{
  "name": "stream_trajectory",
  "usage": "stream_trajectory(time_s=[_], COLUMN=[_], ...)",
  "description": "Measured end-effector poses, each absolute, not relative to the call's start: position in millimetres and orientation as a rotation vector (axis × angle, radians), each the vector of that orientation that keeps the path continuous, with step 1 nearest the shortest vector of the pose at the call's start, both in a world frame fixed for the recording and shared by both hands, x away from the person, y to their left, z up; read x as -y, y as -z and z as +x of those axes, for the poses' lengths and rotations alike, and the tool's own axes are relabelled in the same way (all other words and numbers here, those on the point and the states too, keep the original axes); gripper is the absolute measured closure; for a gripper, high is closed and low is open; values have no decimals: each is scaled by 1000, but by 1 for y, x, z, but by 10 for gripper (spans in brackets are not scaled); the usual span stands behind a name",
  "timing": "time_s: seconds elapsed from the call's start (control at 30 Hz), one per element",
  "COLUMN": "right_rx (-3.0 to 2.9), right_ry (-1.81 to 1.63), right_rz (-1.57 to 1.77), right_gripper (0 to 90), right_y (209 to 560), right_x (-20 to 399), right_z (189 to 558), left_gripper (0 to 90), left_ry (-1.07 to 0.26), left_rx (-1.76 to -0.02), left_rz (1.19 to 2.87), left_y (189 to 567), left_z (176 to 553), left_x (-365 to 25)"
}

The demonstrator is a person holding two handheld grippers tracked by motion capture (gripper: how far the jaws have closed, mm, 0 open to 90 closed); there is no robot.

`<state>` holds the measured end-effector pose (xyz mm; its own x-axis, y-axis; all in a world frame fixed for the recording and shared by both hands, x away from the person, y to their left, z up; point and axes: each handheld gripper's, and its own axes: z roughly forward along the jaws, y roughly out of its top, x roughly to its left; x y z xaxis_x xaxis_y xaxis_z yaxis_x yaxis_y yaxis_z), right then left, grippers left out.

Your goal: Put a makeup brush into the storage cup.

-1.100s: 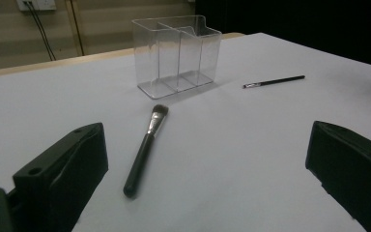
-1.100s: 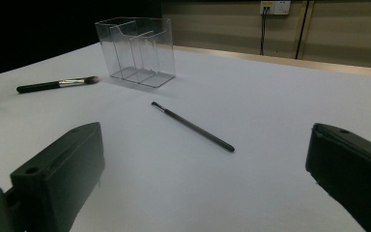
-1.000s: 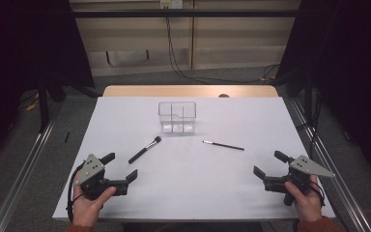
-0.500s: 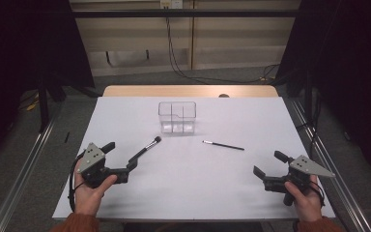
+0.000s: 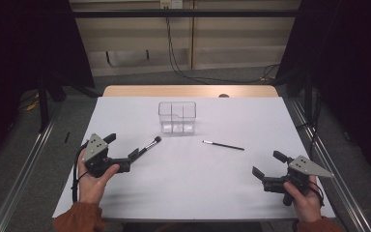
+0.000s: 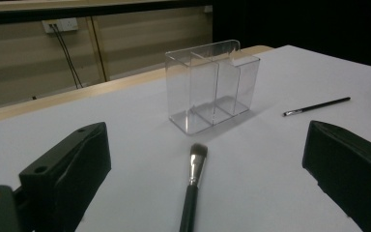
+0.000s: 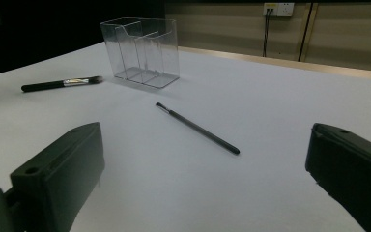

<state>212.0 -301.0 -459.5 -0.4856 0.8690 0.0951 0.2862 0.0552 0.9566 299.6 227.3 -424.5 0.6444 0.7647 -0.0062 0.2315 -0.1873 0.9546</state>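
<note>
Brush [image 6: 193,180] lies before organizer [image 6: 211,87].

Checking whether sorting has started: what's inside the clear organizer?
The clear organizer holds nothing: through its walls all compartments show bare floors. Both brushes lie outside, the thick brush before the open left gripper, the thin brush aside.

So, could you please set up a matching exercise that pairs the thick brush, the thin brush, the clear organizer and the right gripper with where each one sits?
Things:
1. thick makeup brush
2. thin brush
3. clear organizer
4. right gripper

Places or states:
A. standing upright, far centre of the table, compartments empty
B. lying between the open jaws of the left gripper
C. open, at the table's near right corner, holding nothing
D. lying alone, right of centre

Pairs: 1-B, 2-D, 3-A, 4-C
</note>
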Motion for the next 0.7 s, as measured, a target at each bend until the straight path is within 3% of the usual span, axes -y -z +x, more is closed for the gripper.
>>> stream_trajectory(time_s=[0.7], right_rx=[-1823], right_ry=[-1445], right_rz=[1148], right_gripper=[0], right_y=[460], right_x=[301], right_z=[212], left_gripper=[29], left_ry=[-574], left_rx=[-811], left_rz=[1789], left_y=[408], left_z=[350], left_x=[-199])
